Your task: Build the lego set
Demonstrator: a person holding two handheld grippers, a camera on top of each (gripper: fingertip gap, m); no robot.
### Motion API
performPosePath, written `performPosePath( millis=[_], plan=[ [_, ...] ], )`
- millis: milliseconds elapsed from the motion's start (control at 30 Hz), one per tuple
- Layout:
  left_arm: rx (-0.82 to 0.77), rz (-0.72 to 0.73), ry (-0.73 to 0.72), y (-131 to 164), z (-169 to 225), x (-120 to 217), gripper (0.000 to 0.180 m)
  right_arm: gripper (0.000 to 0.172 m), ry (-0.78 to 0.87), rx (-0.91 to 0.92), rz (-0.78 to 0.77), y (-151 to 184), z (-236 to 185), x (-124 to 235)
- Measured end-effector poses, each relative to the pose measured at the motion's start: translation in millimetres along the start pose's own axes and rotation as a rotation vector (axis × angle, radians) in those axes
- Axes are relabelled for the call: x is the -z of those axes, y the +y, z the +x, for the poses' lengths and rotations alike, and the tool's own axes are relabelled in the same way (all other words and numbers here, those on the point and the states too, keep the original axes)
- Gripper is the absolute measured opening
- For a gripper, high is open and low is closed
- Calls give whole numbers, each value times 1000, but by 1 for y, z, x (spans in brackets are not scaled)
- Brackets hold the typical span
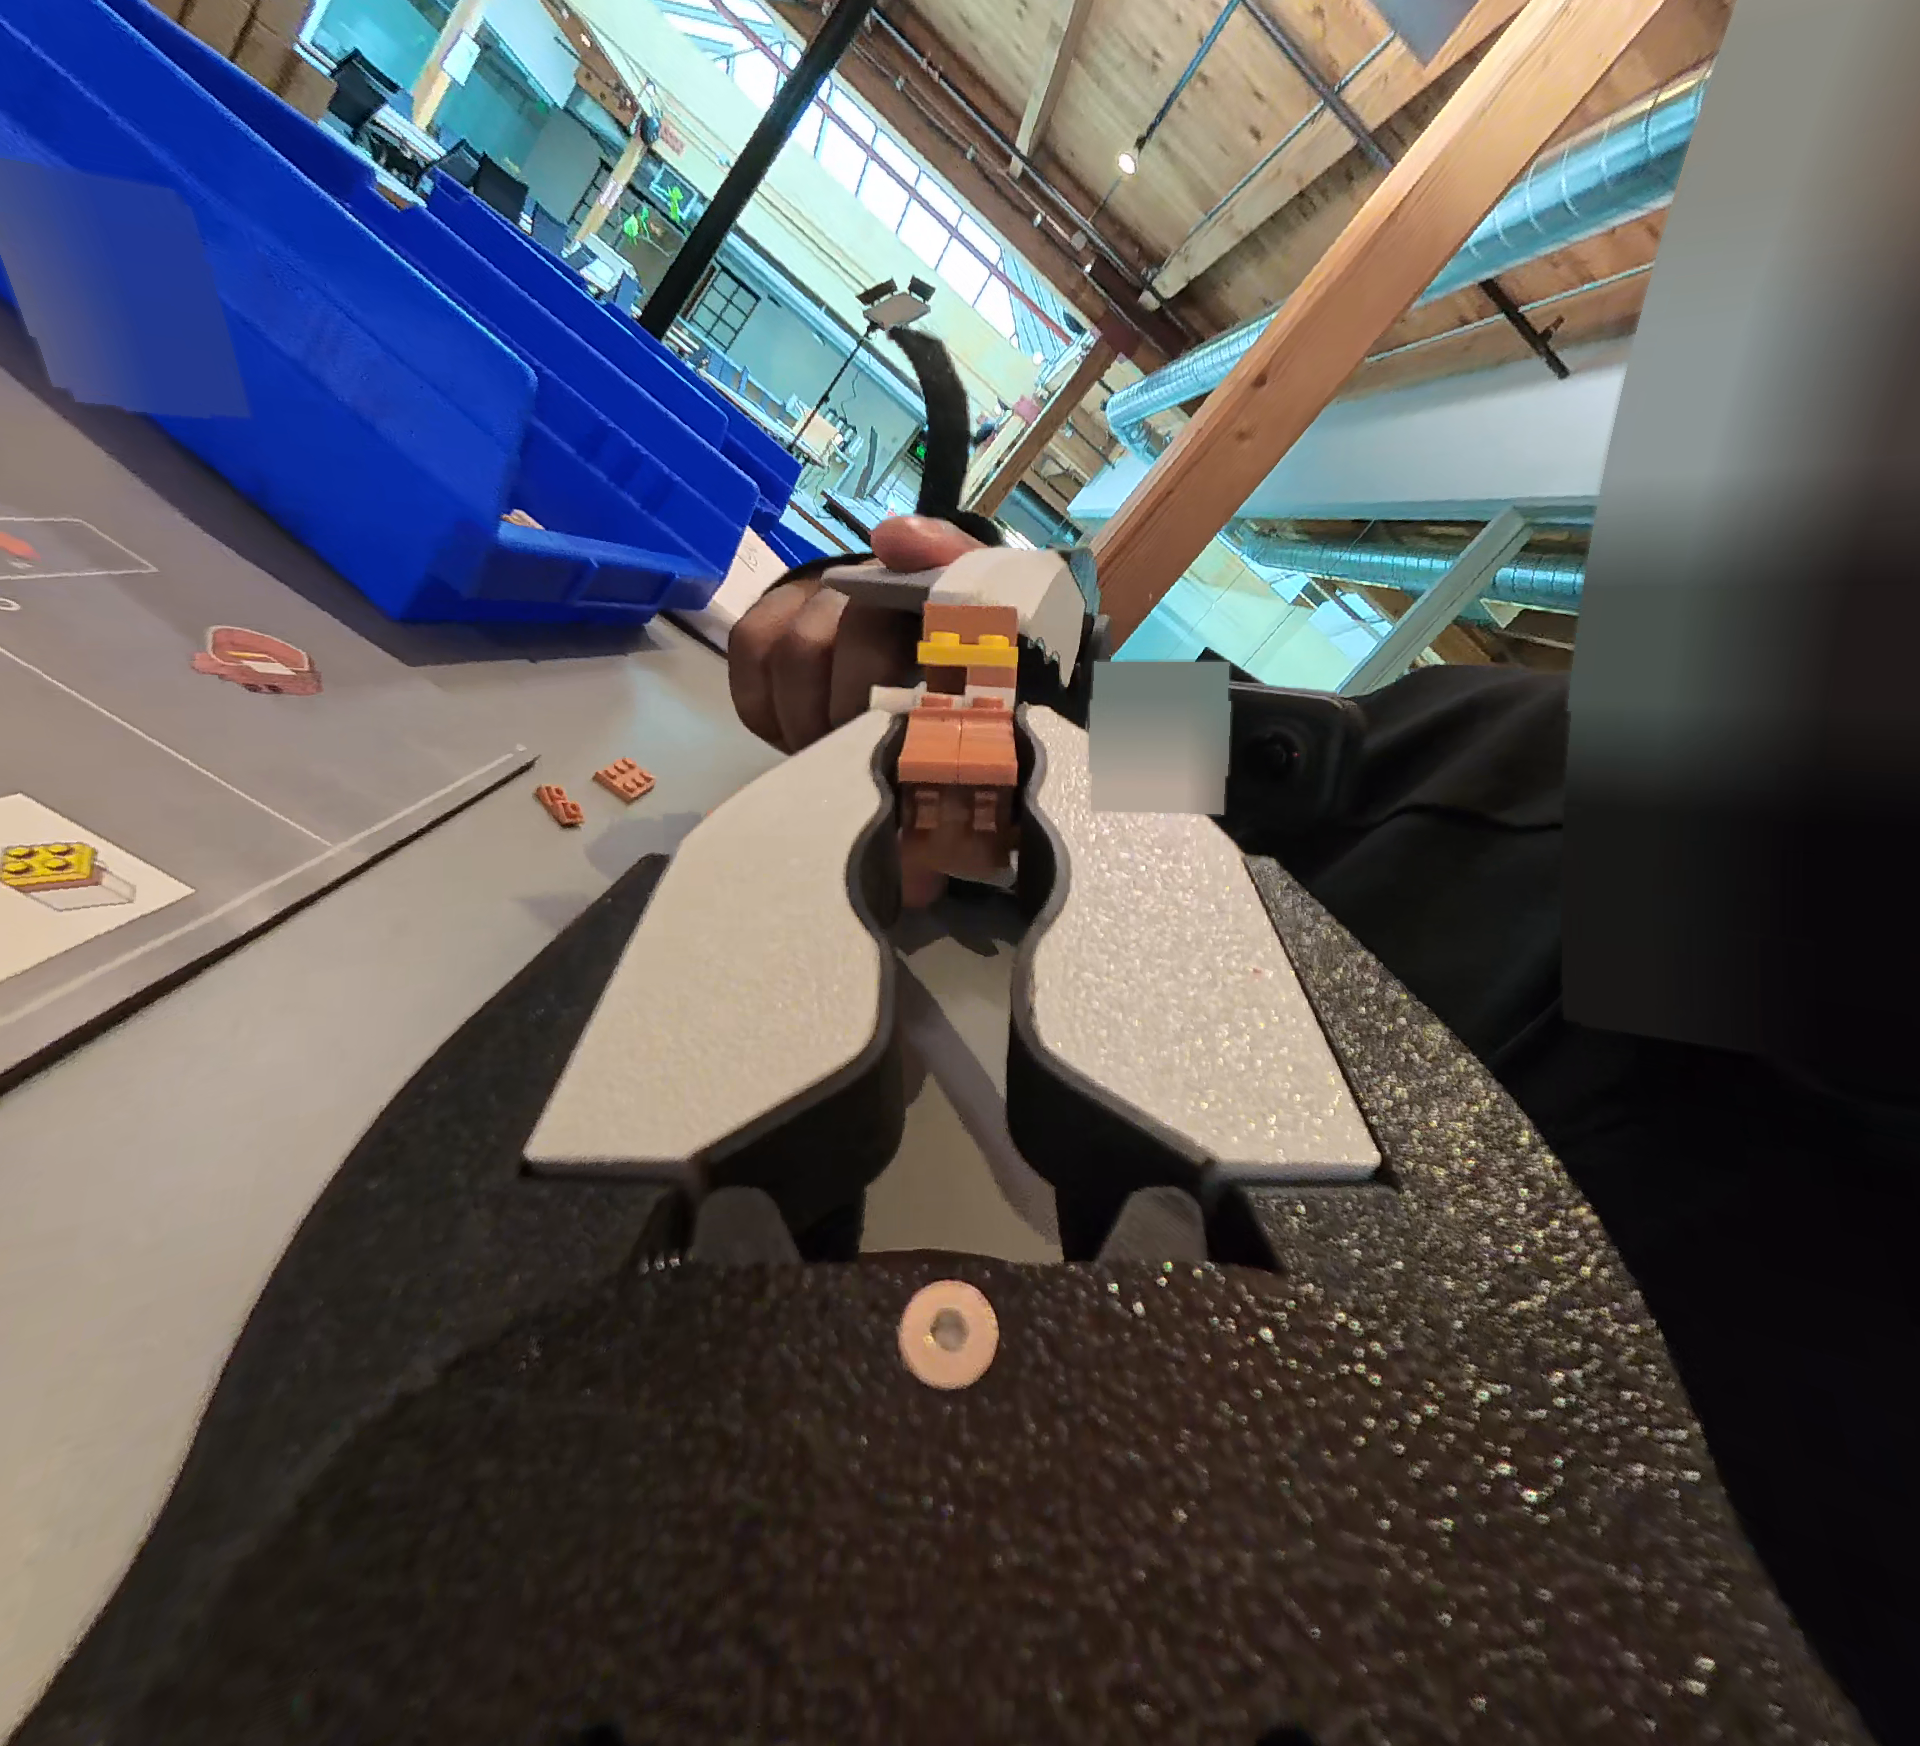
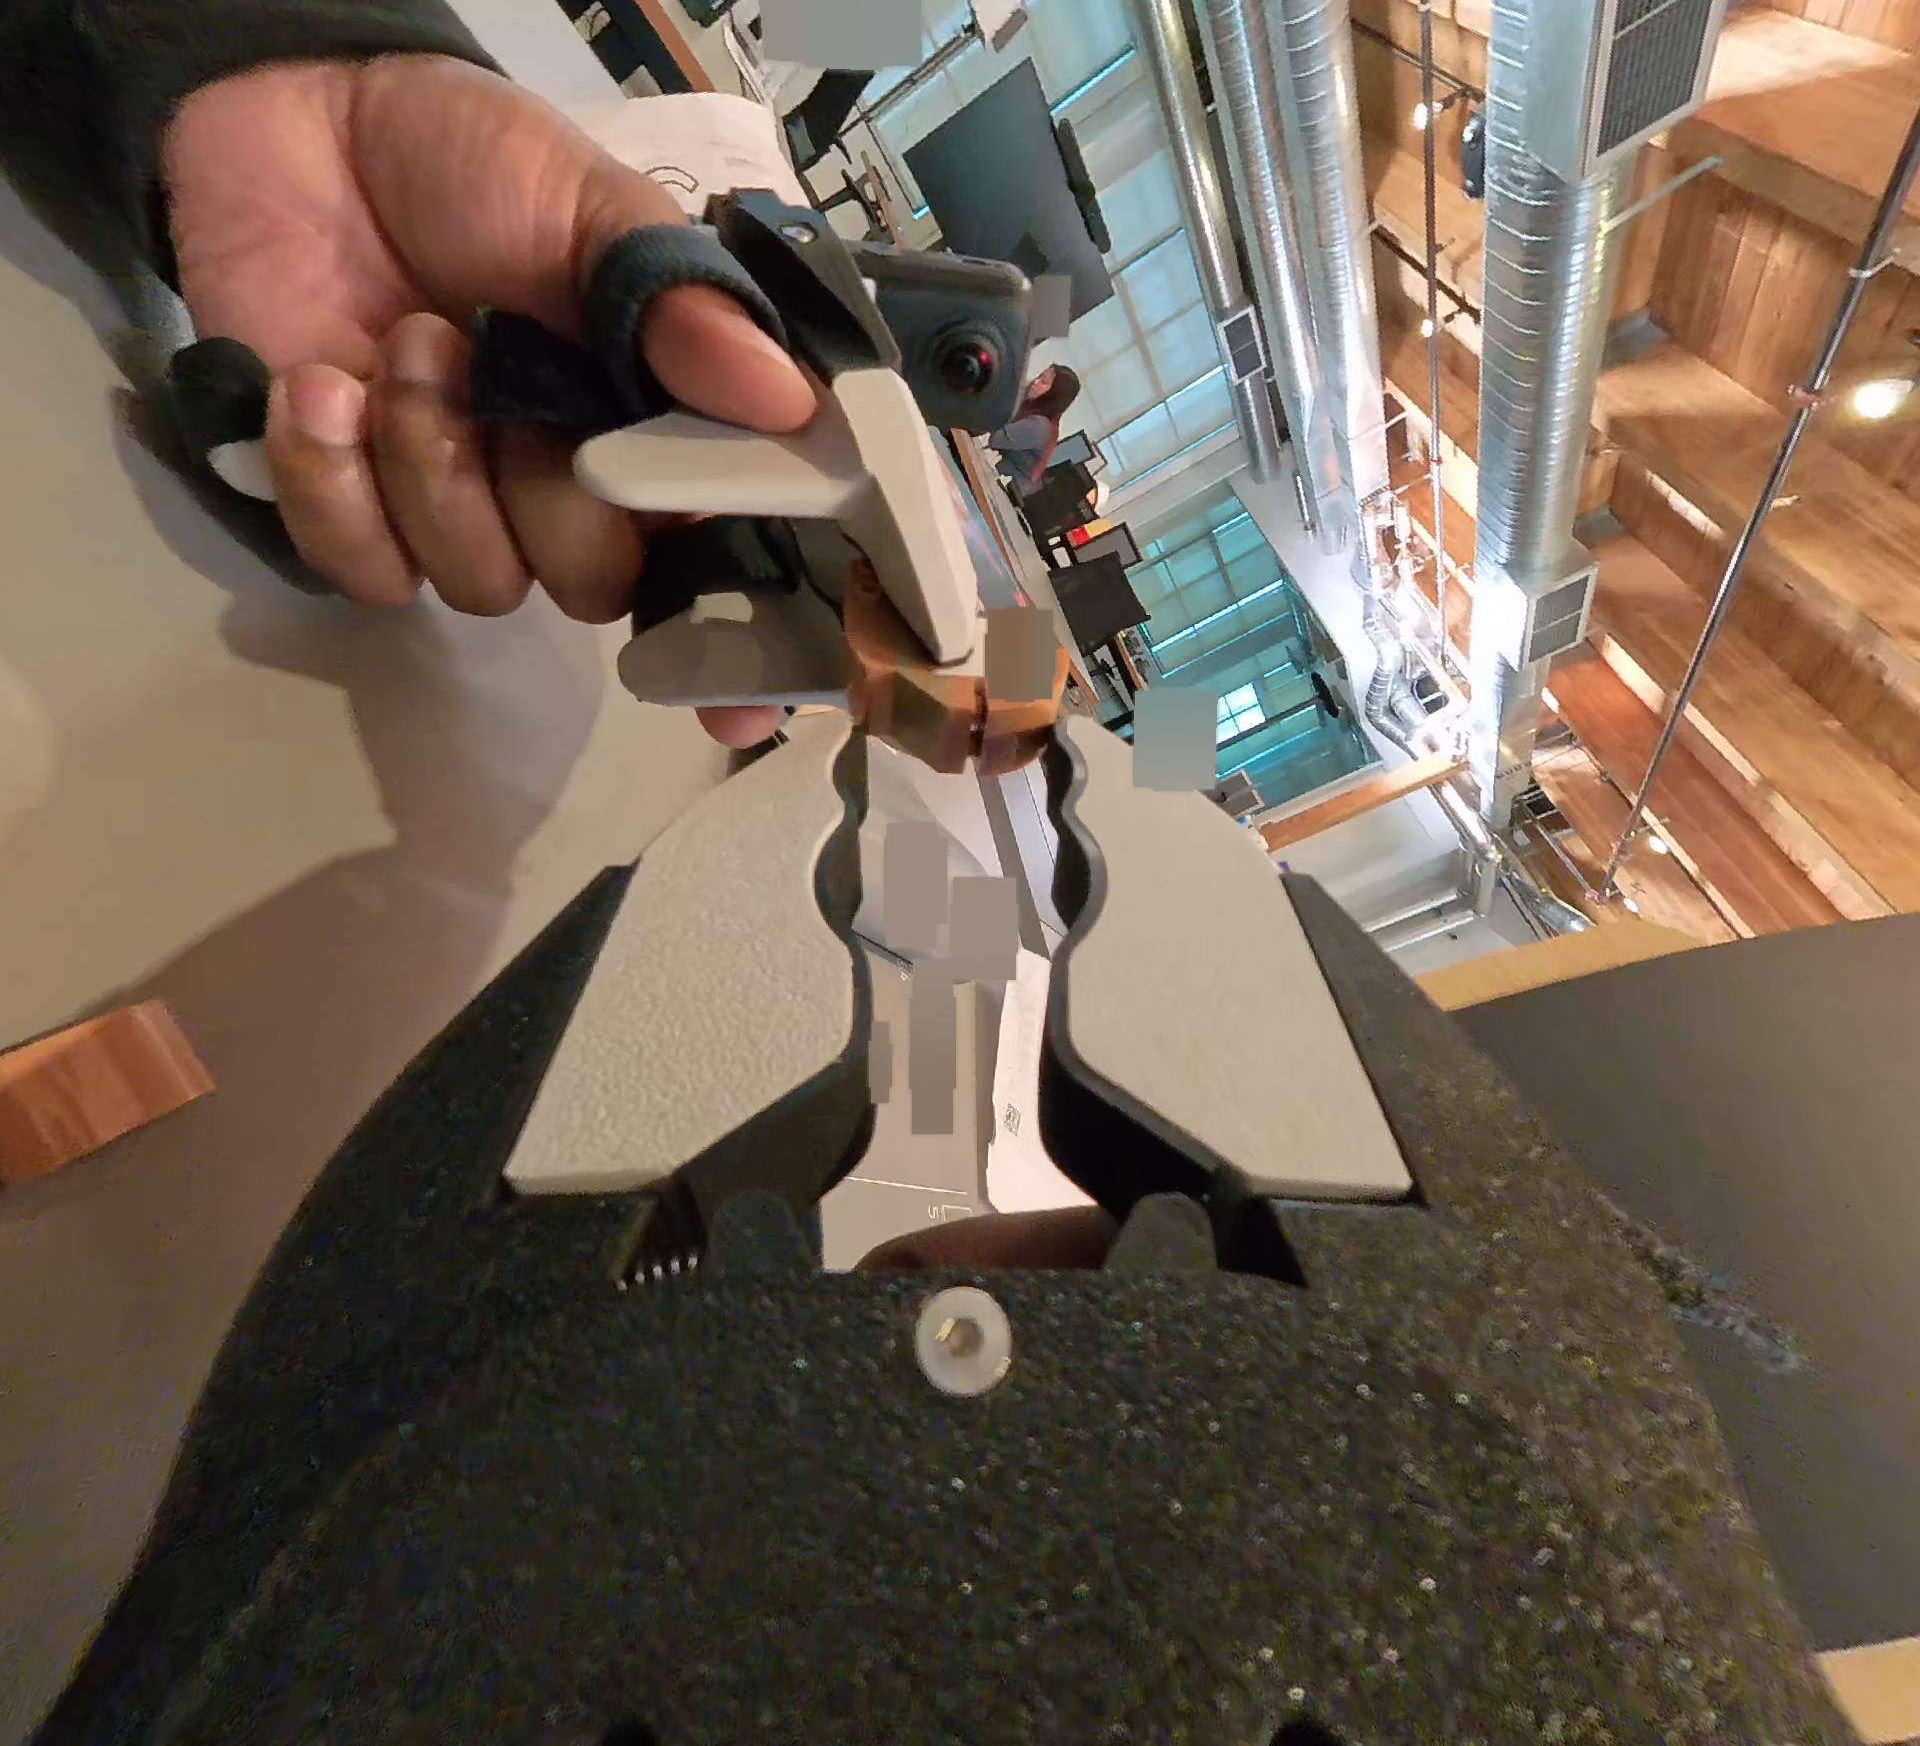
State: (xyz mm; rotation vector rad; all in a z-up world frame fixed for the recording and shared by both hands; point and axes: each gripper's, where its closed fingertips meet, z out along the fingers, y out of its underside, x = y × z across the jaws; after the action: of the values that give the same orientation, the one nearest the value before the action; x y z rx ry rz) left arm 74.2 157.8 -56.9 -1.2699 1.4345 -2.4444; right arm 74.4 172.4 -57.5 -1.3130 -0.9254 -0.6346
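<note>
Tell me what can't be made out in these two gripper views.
- Left wrist view: contents of the blue bins, mostly hidden by their walls.
- Left wrist view: the printed mat, cut off by the left edge.
- Right wrist view: the brown brick build at the right gripper fingertips, blurred and partly under a mosaic patch.

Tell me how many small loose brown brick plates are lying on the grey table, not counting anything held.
2. One plate and a second plate lie side by side on the table, just off the mat corner. Others may be hidden behind the tool.
</note>
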Motion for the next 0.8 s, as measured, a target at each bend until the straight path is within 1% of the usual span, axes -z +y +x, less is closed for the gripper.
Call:
performPosePath(
  millis=[600,667,700,733,800],
  plan=[
    [9,94,-66,-6,-6,-2,18,30,50,-37,-57,6,3,-2],
    [13,110,-73,-7,-7,-1,18,30,71,-41,-60,7,5,3],
    [15,127,-75,-8,-7,-1,17,0,81,-51,-42,5,6,6],
    [29,116,-68,-6,-6,-3,18,0,74,-62,-30,4,5,3],
    [45,142,-73,-6,-6,-4,17,0,90,-2,-54,7,6,-1]
  ],
)
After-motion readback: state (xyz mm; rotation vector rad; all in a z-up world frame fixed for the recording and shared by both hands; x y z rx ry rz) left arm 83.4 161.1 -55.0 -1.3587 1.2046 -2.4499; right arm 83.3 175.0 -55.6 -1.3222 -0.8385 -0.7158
